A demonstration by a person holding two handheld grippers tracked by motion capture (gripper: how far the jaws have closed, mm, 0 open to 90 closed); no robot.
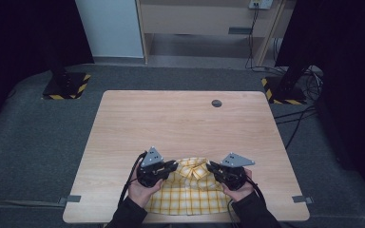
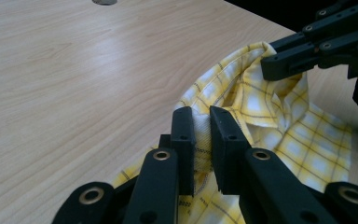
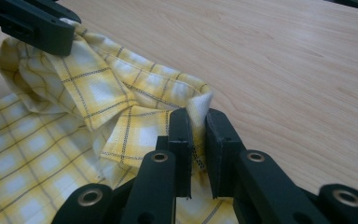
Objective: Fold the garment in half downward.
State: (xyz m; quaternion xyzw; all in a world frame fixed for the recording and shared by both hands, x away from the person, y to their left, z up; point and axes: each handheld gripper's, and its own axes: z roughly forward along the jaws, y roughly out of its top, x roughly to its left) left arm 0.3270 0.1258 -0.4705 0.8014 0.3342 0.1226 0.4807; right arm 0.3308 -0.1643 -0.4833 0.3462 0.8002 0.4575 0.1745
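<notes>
Yellow checked shirt (image 1: 190, 190) lies at the table's (image 1: 180, 118) near edge (collar end raised). Left gripper (image 1: 173, 165) and right gripper (image 1: 210, 166) each pinch its collar edge, jaws clamped on cloth. Bare tabletop extends beyond.

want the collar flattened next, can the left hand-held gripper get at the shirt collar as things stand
Probably not right away: the left hand-held gripper is shut on the yellow plaid shirt beside the collar. The collar lies uncovered close by, so letting go should free it.
</notes>
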